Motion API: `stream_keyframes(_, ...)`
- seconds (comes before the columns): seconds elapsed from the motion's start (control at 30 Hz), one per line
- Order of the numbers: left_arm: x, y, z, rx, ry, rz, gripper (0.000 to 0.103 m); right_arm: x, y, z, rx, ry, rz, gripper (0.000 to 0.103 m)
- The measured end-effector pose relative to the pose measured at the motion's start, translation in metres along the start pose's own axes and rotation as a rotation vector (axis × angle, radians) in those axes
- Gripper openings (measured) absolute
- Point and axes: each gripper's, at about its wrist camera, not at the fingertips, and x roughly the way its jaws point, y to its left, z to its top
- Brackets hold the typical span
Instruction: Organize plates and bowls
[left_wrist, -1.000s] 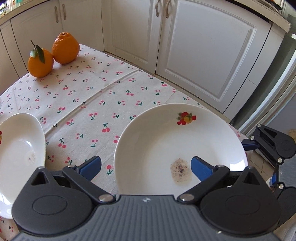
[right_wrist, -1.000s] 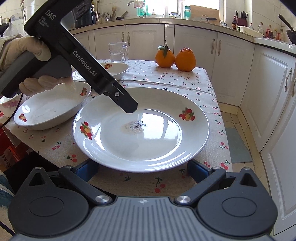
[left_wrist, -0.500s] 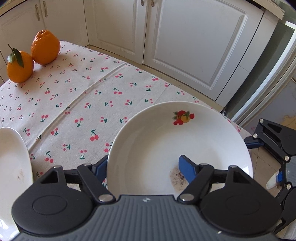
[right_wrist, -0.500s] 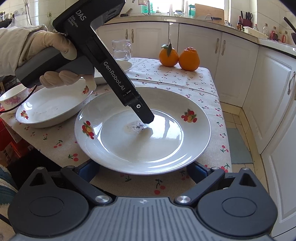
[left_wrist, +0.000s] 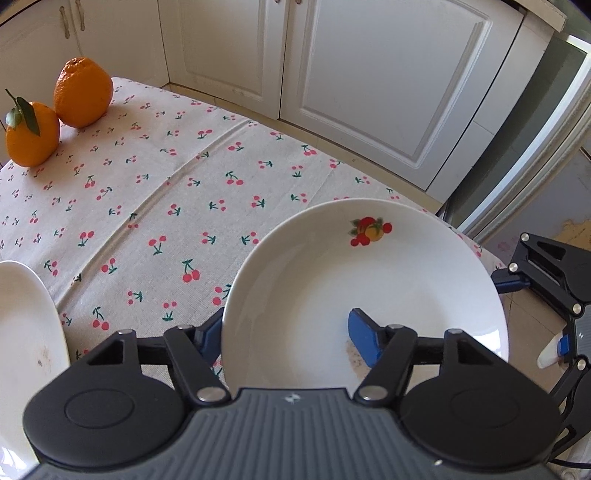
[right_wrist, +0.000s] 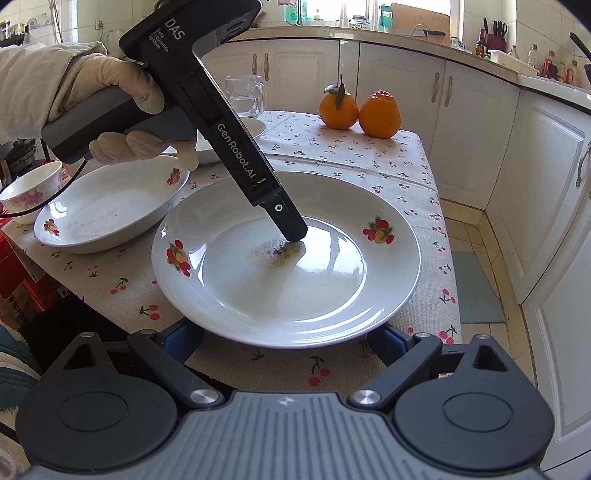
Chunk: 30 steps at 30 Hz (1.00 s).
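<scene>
A white plate with fruit prints (left_wrist: 332, 273) (right_wrist: 332, 273) lies on the cherry-print tablecloth (left_wrist: 155, 199) and has a brown stain (right_wrist: 275, 253) in its middle. My left gripper (left_wrist: 286, 332) straddles the plate's rim, one blue finger (left_wrist: 364, 338) inside the plate and the other under the rim outside; the jaws have not closed on it. In the right wrist view its finger (right_wrist: 284, 218) touches the stain. My right gripper (right_wrist: 284, 339) is open, its blue fingers low at the plate's near rim on either side. A second white dish (right_wrist: 107, 210) (left_wrist: 26, 332) sits to the left.
Two oranges (right_wrist: 360, 109) (left_wrist: 55, 110) stand at the table's far end. A glass mug (right_wrist: 245, 94) and another white dish (right_wrist: 255, 127) are behind the left hand. A small floral cup (right_wrist: 31, 190) sits at far left. White cabinets (left_wrist: 369, 74) line the table's side.
My left gripper has moved forward and down over the plate's rim, its inner finger reaching the stain. The right gripper has edged slightly closer to the plate. The plate has not moved.
</scene>
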Motion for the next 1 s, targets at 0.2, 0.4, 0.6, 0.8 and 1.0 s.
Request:
stream_keyframes(0.2,0.0,0.002,0.001,-0.009,0.003,-0.006,0.068,0.001,-0.002,0.003,0.005,0.006,0.007,0.096)
stream_keyframes(0.4,-0.002,0.004,0.007,-0.015,-0.008,-0.007,0.068,-0.001,-0.005,0.007,0.003,0.001,0.011,0.096)
stream_keyframes(0.6,0.0,0.009,0.018,-0.018,-0.031,-0.008,0.068,0.005,-0.011,0.011,-0.012,0.009,-0.007,0.096)
stream_keyframes(0.8,0.004,0.018,0.034,-0.026,-0.057,-0.008,0.068,0.013,-0.023,0.02,-0.022,0.006,-0.019,0.096)
stream_keyframes(1.0,0.013,0.032,0.05,-0.045,-0.074,-0.007,0.068,0.024,-0.038,0.031,-0.026,0.002,-0.026,0.096)
